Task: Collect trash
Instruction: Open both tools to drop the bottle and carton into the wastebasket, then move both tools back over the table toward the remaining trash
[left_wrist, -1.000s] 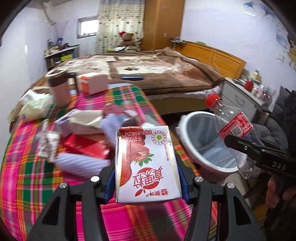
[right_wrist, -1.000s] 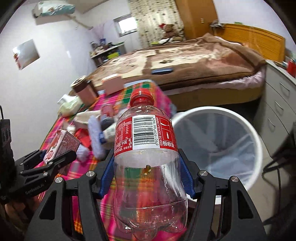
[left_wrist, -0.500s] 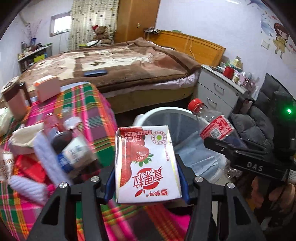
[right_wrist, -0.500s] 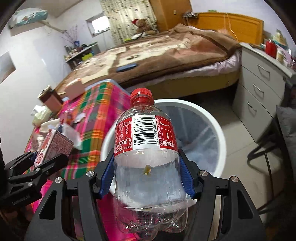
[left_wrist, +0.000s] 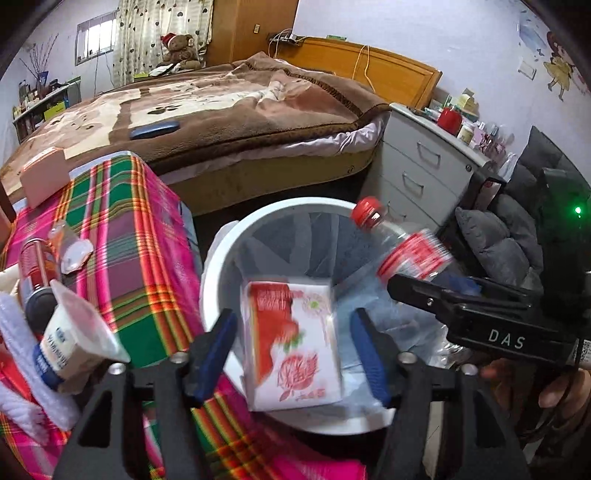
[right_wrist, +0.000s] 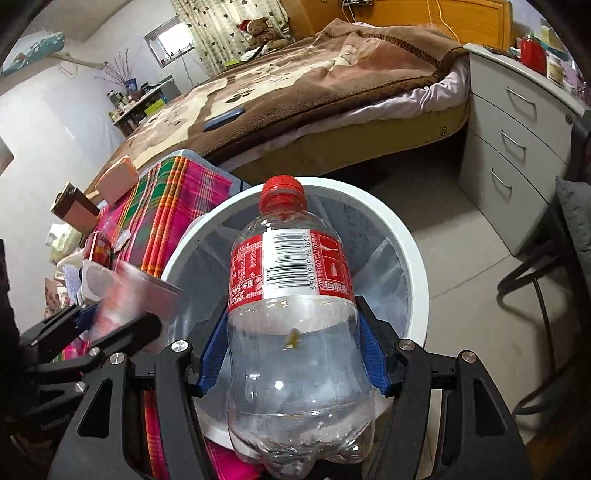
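Left gripper (left_wrist: 295, 347) jaws just opened, carton (left_wrist: 291, 343) loose between, over bin (left_wrist: 221, 258); right gripper (right_wrist: 291, 354) clamps bottle (right_wrist: 291, 295)

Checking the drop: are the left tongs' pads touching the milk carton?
Apart. The left wrist view shows the left tongs just opened, gaps between both blue pads and the blurred milk carton above the bin.
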